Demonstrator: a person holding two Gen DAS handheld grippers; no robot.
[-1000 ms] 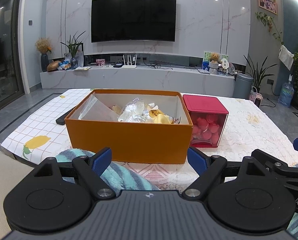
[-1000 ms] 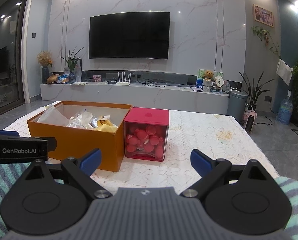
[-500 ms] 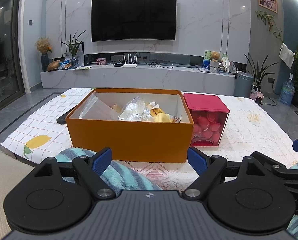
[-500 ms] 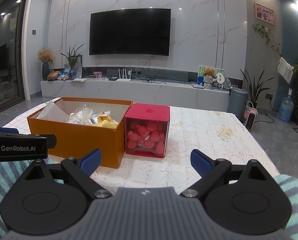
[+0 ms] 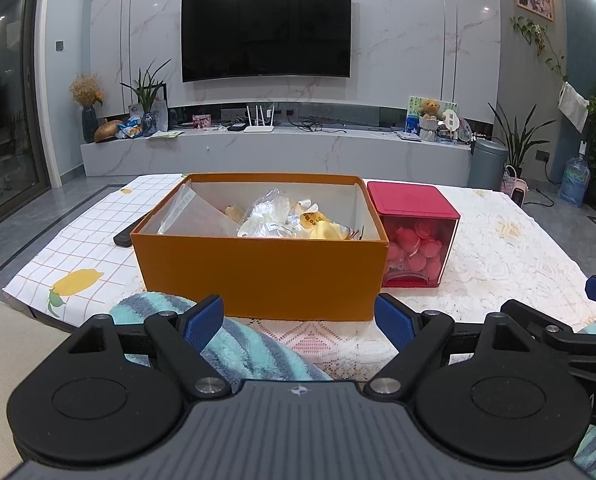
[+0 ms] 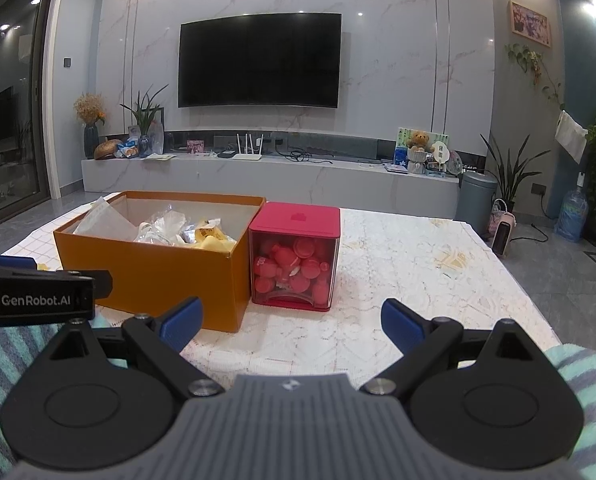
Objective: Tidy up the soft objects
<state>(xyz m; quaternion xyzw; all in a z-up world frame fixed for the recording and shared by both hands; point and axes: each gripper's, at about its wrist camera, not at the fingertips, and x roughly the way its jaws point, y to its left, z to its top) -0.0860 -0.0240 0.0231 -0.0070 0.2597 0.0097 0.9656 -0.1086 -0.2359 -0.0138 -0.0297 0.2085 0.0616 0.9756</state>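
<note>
Both cameras sit slightly higher than a second ago: more of the orange box interior shows, and the box reads a little lower in both views. Otherwise nothing on the counter has shifted. Judgement: small lift or tilt of the tools, no grasp begun; task at its start.

Left hand-held gripper: jaws spread wide, nothing between the blue pads. Right hand-held gripper: likewise wide, empty.

Task's thing: striped fleece towel, teal and grey, lying in front of the orange box at the counter's near edge, passing under the left tool's left finger. More of the same stripe shows at both lower corners of the right wrist view; one cloth or several, cannot tell.

Count, relative to the orange box:
- orange box: one, open, holding crumpled clear packets and yellow items; number unclear
- red lidded container: one, touching or just beside the box's right side, full of red pieces
- dark flat object: one, at the box's left, likely a remote

Next, probably: close on the towel's edge
</note>
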